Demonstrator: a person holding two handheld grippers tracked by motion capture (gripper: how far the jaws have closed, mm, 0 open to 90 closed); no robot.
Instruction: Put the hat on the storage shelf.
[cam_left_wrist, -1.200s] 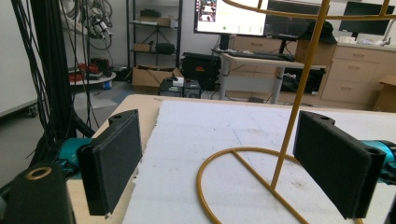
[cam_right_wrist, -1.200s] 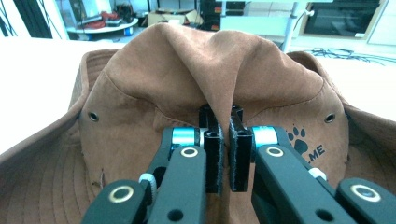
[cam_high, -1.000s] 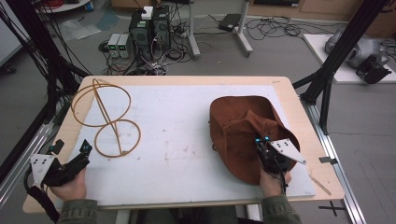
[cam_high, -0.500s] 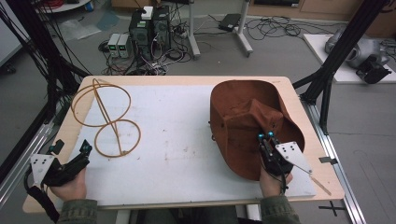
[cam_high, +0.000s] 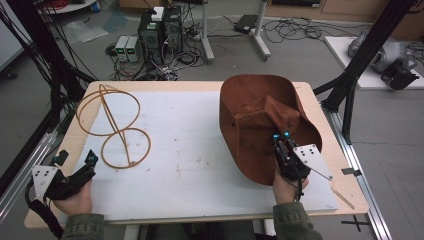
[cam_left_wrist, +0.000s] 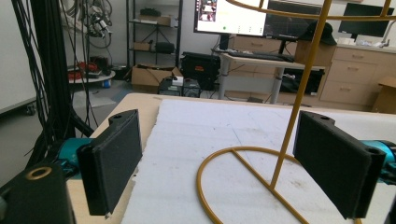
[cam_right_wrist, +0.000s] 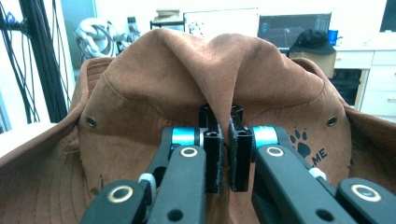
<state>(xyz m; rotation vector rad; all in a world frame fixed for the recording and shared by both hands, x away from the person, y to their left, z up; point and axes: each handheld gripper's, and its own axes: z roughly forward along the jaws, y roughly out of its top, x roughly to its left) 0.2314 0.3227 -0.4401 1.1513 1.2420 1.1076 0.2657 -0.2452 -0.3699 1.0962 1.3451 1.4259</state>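
Right gripper (cam_high: 280, 136) pinches a fold of the brown hat's (cam_high: 260, 107) crown, right side of table (cam_high: 200, 150). Left gripper (cam_high: 75, 159) jaws spread, idle near-left beside the wire stand (cam_high: 112, 125). Likely hat goes on stand: lift by the fold, keep grip firm so fabric doesn't slip.

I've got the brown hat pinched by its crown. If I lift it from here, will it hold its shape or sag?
Probably sag. The hat is soft cloth: where the right gripper pinches it, the crown bunches into a fold. The brim already lies wavy on the table, so it will likely droop. It looks light, so one gripper may carry it.
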